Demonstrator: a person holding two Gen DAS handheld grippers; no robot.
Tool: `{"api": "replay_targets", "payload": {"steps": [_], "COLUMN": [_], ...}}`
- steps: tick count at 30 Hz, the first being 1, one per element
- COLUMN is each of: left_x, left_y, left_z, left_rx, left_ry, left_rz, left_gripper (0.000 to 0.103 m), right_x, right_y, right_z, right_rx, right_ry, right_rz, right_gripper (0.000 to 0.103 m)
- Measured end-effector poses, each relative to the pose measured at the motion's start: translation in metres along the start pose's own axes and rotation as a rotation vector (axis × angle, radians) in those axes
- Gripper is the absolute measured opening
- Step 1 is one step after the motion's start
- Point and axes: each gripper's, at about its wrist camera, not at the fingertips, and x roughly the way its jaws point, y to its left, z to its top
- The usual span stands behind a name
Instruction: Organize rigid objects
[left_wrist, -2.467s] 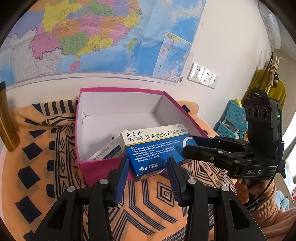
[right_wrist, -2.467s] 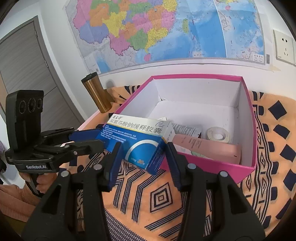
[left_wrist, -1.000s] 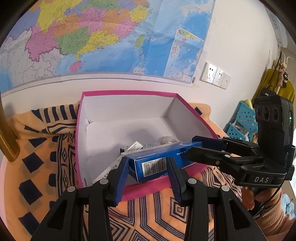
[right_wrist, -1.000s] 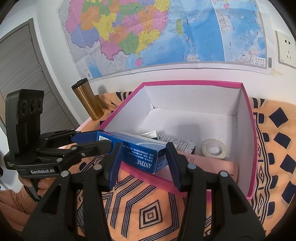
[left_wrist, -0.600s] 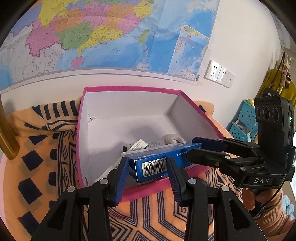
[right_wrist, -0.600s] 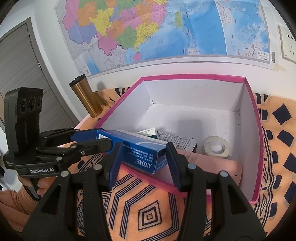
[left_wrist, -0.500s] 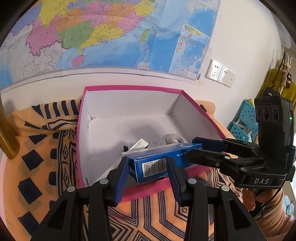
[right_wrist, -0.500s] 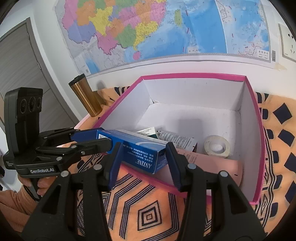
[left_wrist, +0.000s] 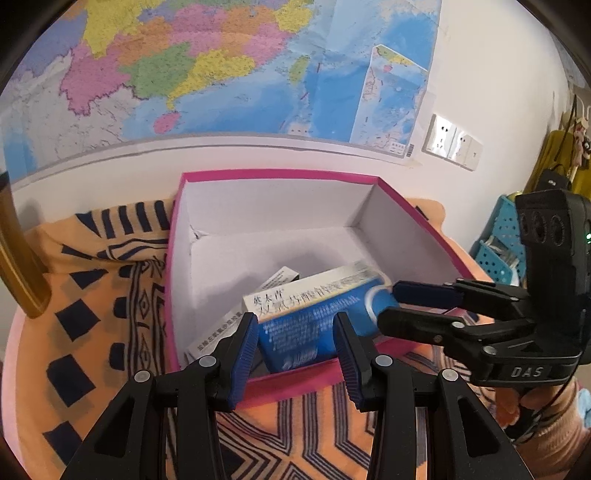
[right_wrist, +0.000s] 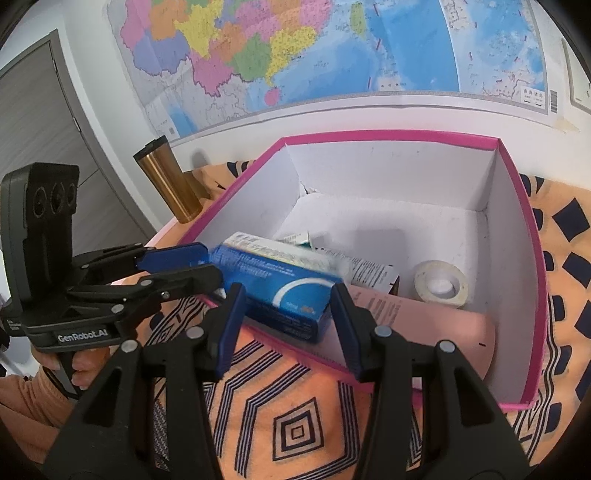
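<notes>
A blue and white medicine box (left_wrist: 314, 314) lies tilted and motion-blurred inside the pink storage box (left_wrist: 280, 175), near its front wall; it also shows in the right wrist view (right_wrist: 284, 284). My left gripper (left_wrist: 295, 332) is open, its fingers on either side of the medicine box without touching it. My right gripper (right_wrist: 286, 306) is open too, just in front of the pink storage box (right_wrist: 388, 134). Each gripper shows in the other's view, the right one (left_wrist: 421, 310) and the left one (right_wrist: 177, 266).
Inside the pink box lie a tape roll (right_wrist: 439, 282), a pink carton (right_wrist: 424, 317) and small white cartons (left_wrist: 218, 336). A gold tumbler (right_wrist: 168, 184) stands left of it on the orange patterned cloth (right_wrist: 295, 424). A map covers the wall. Blue baskets (left_wrist: 506, 236) stand at the right.
Both grippers have opened and let go of the blue medicine box. It has dropped from above the front rim into the pink box and tipped so its printed face is up.
</notes>
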Motion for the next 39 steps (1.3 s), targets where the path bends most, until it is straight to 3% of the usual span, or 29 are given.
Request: {"api": "replay_targets", "payload": {"steps": [7,9,11,14,15,20,29,39], "left_x": [-0.018,-0.026,-0.034,-0.045,-0.048,-0.053,-0.051,-0.045], "left_y": [-0.011,-0.013,-0.016,-0.022,-0.024,-0.033,-0.033,-0.042], "left_z": [-0.014,-0.019,-0.024,-0.034,-0.037,-0.056,-0.081,-0.099], "left_rx": [0.037,0.044,0.048,0.056,0.055,0.029,-0.031,-0.031], "left_ry": [-0.071,-0.102,-0.126,-0.147,-0.154,-0.154,-0.115,-0.083], "left_rz": [0.031,0.034,0.037,0.033,0.037,0.085,0.153,0.232], "left_gripper": [0.071,0.082,0.085,0.094,0.103,0.103,0.103,0.103], "right_x": [-0.012,-0.02,-0.031,-0.045,-0.05,-0.066,-0.067,-0.066], "right_y": [0.007,0.009,0.012,0.015,0.017,0.025,0.026,0.028], "right_z": [-0.009,-0.012,-0.018,-0.028,-0.033,-0.057,-0.101,-0.118], "right_rx": [-0.021,-0.03,-0.04,-0.053,-0.058,-0.073,-0.03,-0.014], "right_ry": [-0.041,-0.069,-0.105,-0.144,-0.158,-0.212,-0.185,-0.174], "right_rz": [-0.033,-0.048,-0.073,-0.095,-0.107,-0.184,-0.259,-0.271], "right_gripper": [0.058,0.069,0.076,0.079,0.083,0.101,0.101,0.101]}}
